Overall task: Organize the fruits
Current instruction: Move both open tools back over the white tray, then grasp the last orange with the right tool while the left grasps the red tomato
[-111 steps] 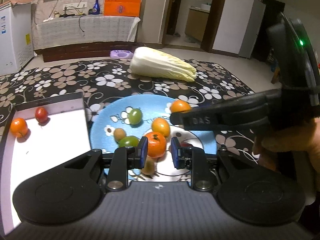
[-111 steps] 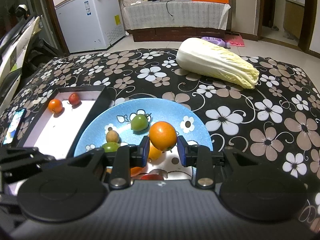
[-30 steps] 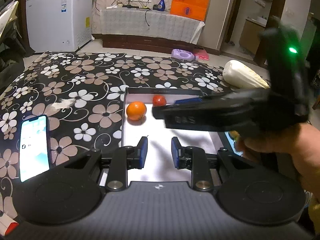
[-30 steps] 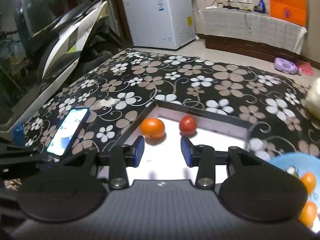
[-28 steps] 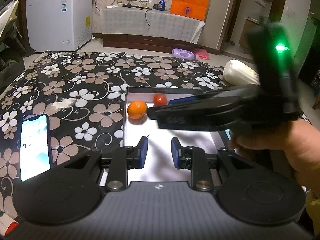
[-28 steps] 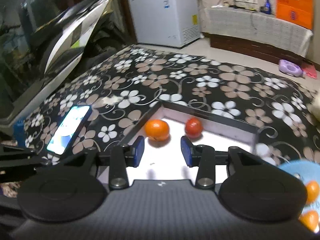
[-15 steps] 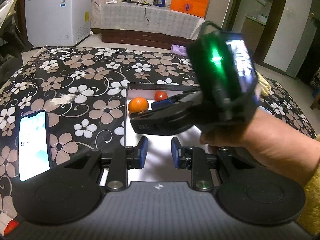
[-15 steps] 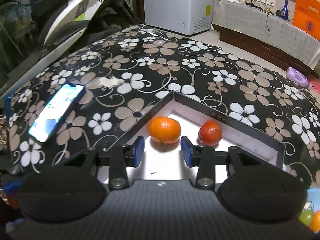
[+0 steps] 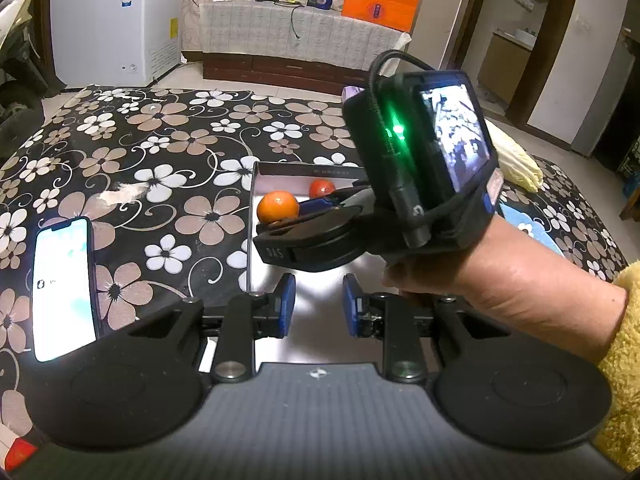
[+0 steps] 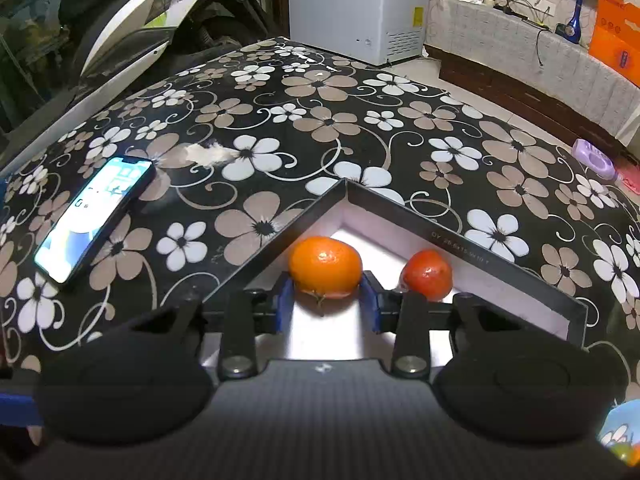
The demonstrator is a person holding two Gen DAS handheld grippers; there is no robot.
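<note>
An orange (image 10: 325, 264) and a smaller red fruit (image 10: 427, 274) lie in the far corner of a black box with a white floor (image 10: 400, 208). My right gripper (image 10: 326, 300) is low inside the box, its jaws closing, and its blue pads touch both sides of the orange. In the left wrist view the same orange (image 9: 278, 207) and red fruit (image 9: 322, 188) show beyond the right gripper (image 9: 304, 210), which a hand (image 9: 500, 272) holds. My left gripper (image 9: 319, 304) hovers over the box's near end, jaws drawn close with nothing between them.
A lit phone (image 10: 94, 216) lies on the flowered cloth left of the box. A blue plate (image 9: 520, 220) with more fruit peeks out behind the hand, and a pale cabbage (image 9: 516, 160) lies farther right. A scooter and a white freezer stand beyond the table.
My right gripper has come down and forward into the box until the orange sits between its pads, and the pads have drawn in. The left gripper has stayed put.
</note>
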